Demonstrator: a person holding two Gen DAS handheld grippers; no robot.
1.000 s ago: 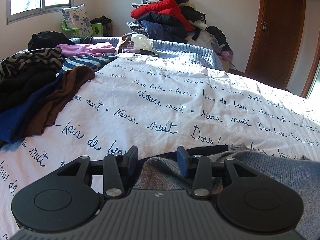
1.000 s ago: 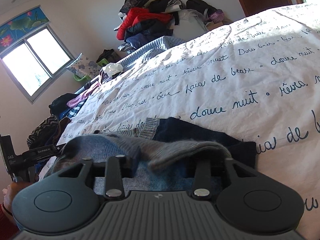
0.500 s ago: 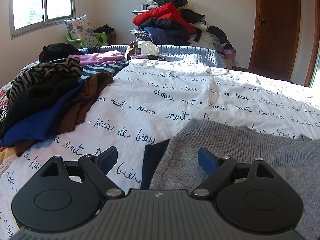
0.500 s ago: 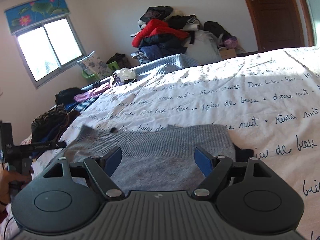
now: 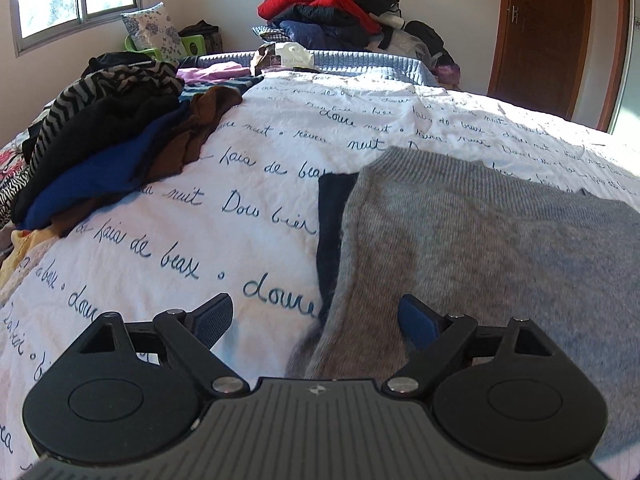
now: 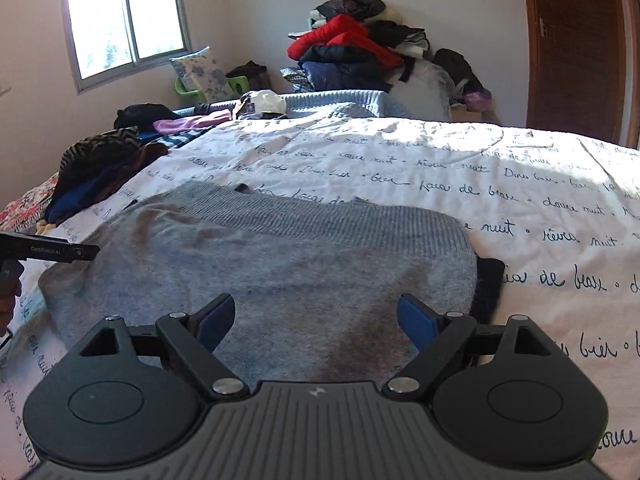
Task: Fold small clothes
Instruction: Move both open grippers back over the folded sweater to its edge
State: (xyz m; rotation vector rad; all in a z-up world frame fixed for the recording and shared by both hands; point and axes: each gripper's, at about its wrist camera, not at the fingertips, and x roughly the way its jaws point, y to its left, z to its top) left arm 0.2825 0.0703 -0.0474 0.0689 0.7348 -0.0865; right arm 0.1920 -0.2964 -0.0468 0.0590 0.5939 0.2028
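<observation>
Hovering angled down, both grippers (jaws just widened) over sweater [image 6: 280, 264].

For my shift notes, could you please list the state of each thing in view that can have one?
Grey sweater: folded, flat on the bedspread, released.
Dark garment: lying under the sweater, edge showing.
Left gripper: jaws just opened, wide, empty.
Right gripper: jaws just opened, wide, empty.
Clothes heap: unfolded, on the bed.
Door: shut.
Window: shut.
</observation>
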